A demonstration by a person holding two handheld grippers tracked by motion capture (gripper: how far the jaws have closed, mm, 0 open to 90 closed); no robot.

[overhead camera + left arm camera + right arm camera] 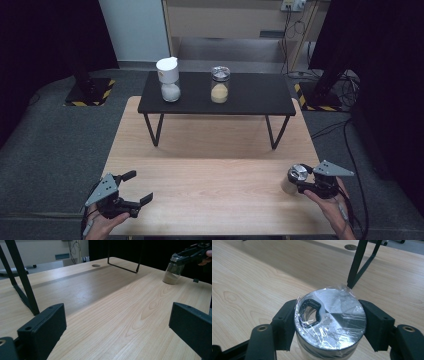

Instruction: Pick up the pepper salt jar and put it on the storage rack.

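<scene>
Right gripper (329, 327) clamps the foil-lidded jar (330, 320), grasp done, at 4 o'clock on the bench (210, 180). Left gripper (131, 187) hangs wide open, empty, at 7 o'clock. Transfer remains.

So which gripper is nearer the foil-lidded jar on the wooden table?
Right. The right gripper is shut on the jar; the left gripper sits open at the table's opposite front corner.
</scene>
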